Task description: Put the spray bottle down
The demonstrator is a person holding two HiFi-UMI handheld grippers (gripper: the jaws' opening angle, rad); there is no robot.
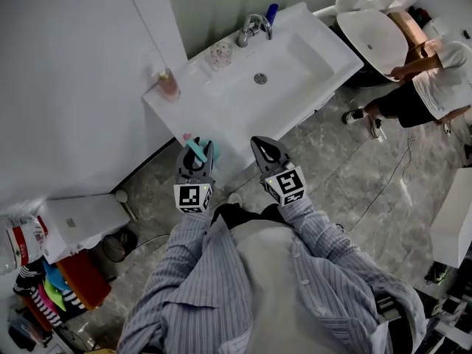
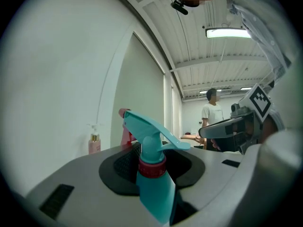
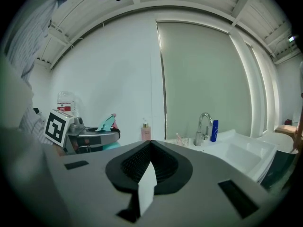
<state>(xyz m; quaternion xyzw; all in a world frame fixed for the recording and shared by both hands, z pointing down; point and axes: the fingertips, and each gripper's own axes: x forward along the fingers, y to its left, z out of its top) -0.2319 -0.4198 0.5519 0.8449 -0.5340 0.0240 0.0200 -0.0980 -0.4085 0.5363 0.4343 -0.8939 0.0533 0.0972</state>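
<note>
Not done: spray bottle [image 2: 155, 186] is clamped by its neck in the left gripper [image 1: 198, 150], jaws partway open around it, held in the air just short of the white table [image 1: 166, 113] with the sink [image 1: 276, 68]. Right gripper [image 1: 262, 144] has its jaws together, holding nothing. Left to do: set it down and release. The bottle is opaque, so its fill can't be told. On the table stand a pink pump bottle [image 1: 168, 85], a clear cup [image 1: 220, 52] and a blue bottle [image 1: 271, 12].

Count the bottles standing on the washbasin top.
2. A pink pump bottle at the corner by the wall; a blue bottle beside the faucet. The spray bottle sits in the left gripper, off the basin. None looks hidden.
</note>
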